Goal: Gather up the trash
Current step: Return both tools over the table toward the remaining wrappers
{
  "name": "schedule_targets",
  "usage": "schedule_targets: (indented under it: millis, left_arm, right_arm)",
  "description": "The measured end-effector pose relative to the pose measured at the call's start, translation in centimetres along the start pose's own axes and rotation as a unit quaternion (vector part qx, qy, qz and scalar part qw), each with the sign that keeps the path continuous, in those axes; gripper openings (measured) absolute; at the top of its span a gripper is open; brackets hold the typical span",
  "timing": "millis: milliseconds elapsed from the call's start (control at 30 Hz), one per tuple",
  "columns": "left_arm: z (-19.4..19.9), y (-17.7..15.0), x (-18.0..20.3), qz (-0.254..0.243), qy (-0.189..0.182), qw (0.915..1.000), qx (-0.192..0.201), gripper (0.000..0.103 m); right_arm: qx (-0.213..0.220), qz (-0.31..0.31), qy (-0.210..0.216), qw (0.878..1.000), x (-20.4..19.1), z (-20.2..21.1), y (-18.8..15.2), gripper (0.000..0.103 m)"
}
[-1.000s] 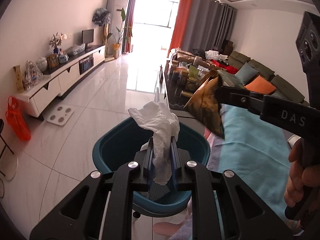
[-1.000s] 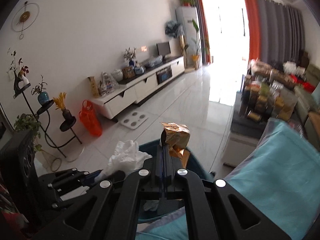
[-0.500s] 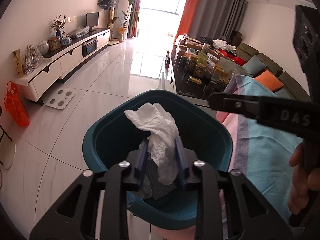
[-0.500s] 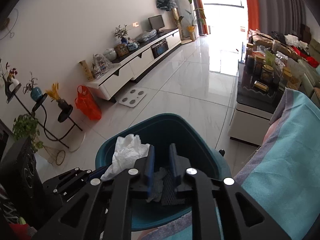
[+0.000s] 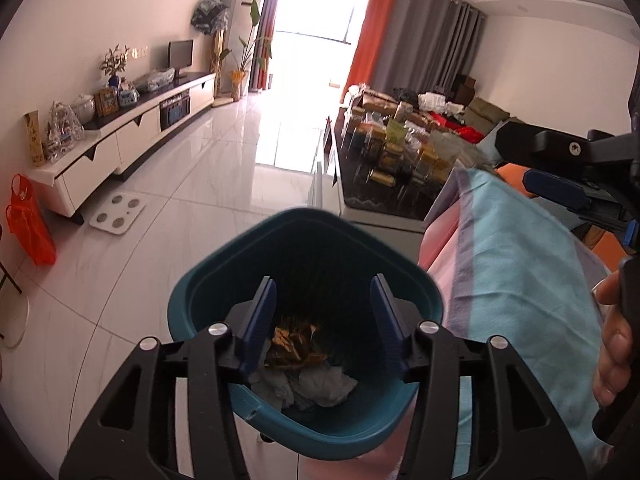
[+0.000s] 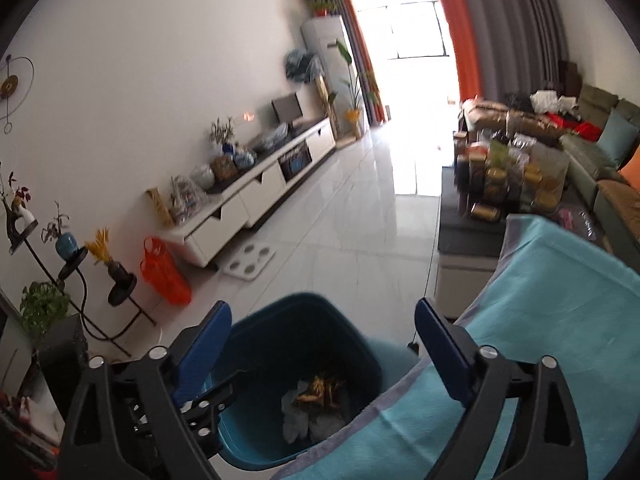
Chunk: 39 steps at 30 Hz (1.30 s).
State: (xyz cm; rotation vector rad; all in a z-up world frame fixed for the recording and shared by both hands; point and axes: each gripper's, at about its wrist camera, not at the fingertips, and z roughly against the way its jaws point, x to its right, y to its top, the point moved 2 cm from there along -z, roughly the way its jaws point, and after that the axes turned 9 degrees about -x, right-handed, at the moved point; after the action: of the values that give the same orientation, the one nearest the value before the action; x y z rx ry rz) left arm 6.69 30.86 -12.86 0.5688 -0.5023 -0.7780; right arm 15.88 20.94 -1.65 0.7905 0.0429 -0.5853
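Both loads have been dropped: the white tissue [image 5: 320, 388] and gold wrapper [image 5: 296, 344] now lie inside the teal bin [image 5: 192, 304]; left claw [image 5: 322, 320] and right claw [image 6: 320, 348] are released, freed for further trash

bin [image 6: 256, 436] near rim: hidden by cloth [image 6: 520, 360] | tissue [image 5: 316, 388]: partly under wrapper [image 5: 296, 344]

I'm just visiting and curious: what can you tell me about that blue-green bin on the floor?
The teal bin looks like smooth plastic with a rounded rim. It stands upright and open on the pale tiled floor, right against the turquoise-covered seat. At its bottom lie a crumpled gold wrapper and white tissues.
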Motion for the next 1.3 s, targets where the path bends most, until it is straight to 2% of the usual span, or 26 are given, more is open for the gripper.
schedule_targets:
  millis: [67, 267, 467, 733, 867, 933, 1033, 1100, 1167, 1200, 1300]
  left_arm:
    - [1.2, 0.1, 0.5, -0.004, -0.004, 0.9999, 0.012, 0.059]
    - [4.9, 0.2, 2.7, -0.02, -0.008, 0.9985, 0.051, 0.082]
    - [7.7, 0.7, 4.9, -0.038, -0.011, 0.9958, 0.083, 0.097]
    - [10.4, 0.4, 7.6, -0.051, -0.028, 0.9941, 0.092, 0.097]
    - [11.6, 0.0, 9.1, -0.045, -0.057, 0.9934, 0.089, 0.097]
    - [12.6, -0.4, 10.2, -0.039, -0.048, 0.9928, 0.103, 0.097]
    - [13.3, -0.8, 12.0, -0.049, -0.044, 0.9916, 0.111, 0.097]
    - [13.6, -1.2, 13.3, -0.06, -0.044, 0.9905, 0.116, 0.097]
    - [14.0, -1.7, 15.1, -0.085, -0.055, 0.9876, 0.12, 0.097]
    - [14.1, -1.7, 15.6, -0.093, -0.06, 0.9868, 0.118, 0.097]
    - [14.7, -2.4, 17.8, -0.115, -0.089, 0.9816, 0.123, 0.097]
  right_arm:
    - [0.011, -0.004, -0.006, 1.0, 0.6, 0.7, 0.2, 0.096]
    - [0.033, -0.021, -0.019, 0.999, 2.4, 2.9, -0.3, 0.096]
    - [0.05, -0.04, -0.03, 0.997, 3.9, 5.3, -1.3, 0.096]
    - [0.071, -0.082, -0.052, 0.993, 7.1, 9.1, -3.8, 0.096]
    - [0.081, -0.11, -0.063, 0.989, 9.2, 11.5, -5.6, 0.096]
    - [0.091, -0.121, -0.079, 0.985, 10.0, 13.1, -6.8, 0.096]
    - [0.115, -0.137, -0.091, 0.98, 10.8, 15.5, -8.5, 0.096]
    - [0.134, -0.153, -0.118, 0.972, 11.3, 17.3, -9.8, 0.096]
    - [0.154, -0.156, -0.118, 0.969, 11.4, 18.8, -10.8, 0.096]
    - [0.17, -0.154, -0.14, 0.963, 11.4, 19.9, -11.6, 0.096]
    - [0.207, -0.145, -0.17, 0.952, 11.3, 22.3, -13.2, 0.096]
